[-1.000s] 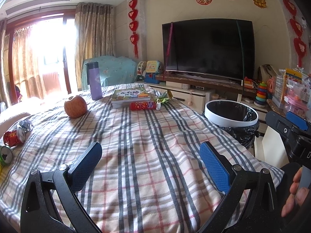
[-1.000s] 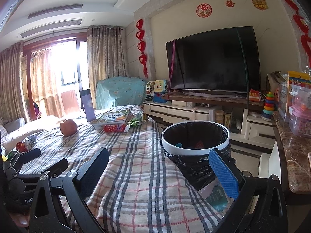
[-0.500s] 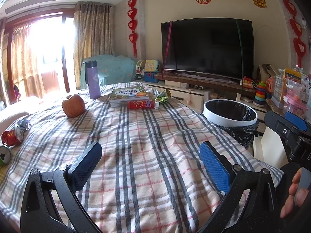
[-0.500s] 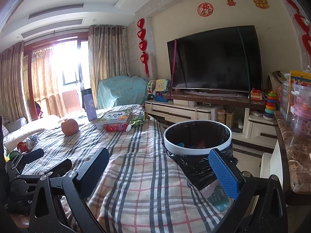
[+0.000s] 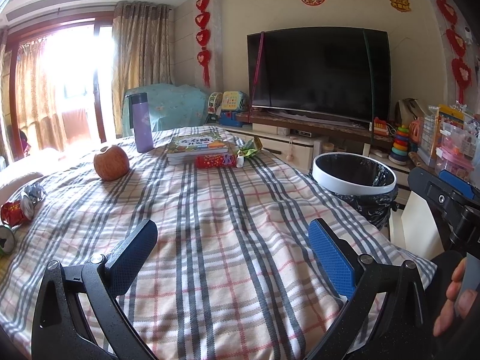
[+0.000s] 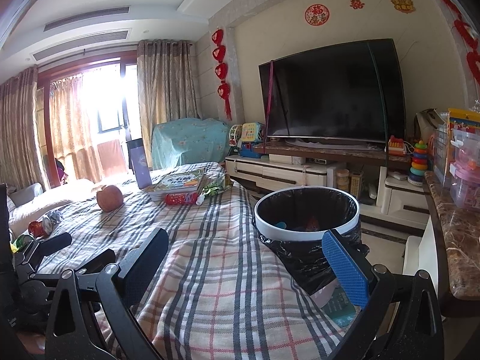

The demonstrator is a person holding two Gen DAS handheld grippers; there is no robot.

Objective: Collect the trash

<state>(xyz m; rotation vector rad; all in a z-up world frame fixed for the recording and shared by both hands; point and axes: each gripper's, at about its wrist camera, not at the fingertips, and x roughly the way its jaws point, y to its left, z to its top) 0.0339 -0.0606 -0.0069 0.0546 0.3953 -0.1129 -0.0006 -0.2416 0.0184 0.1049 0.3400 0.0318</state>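
Observation:
A bin with a white rim (image 5: 354,180) (image 6: 306,229) and black liner stands by the table's right edge, with a few scraps inside. Trash lies on the plaid tablecloth (image 5: 225,225): a red wrapper (image 5: 214,160) (image 6: 180,198) and a green packet (image 5: 250,148) (image 6: 214,189) by the books, and a crushed red can (image 5: 13,211) (image 6: 37,228) with foil (image 5: 34,192) at the left edge. My left gripper (image 5: 232,247) is open and empty above the near cloth. My right gripper (image 6: 246,258) is open and empty between table and bin.
An apple (image 5: 111,163), a purple bottle (image 5: 142,123) and a stack of books (image 5: 196,145) stand at the table's far end. A TV (image 5: 318,72) on a low cabinet is behind. A marble counter (image 6: 459,240) with toy boxes runs along the right. A hand (image 5: 456,297) holds the right gripper.
Both views have shifted only a little; the left gripper has eased slightly forward and right. Both grippers stay open and empty.

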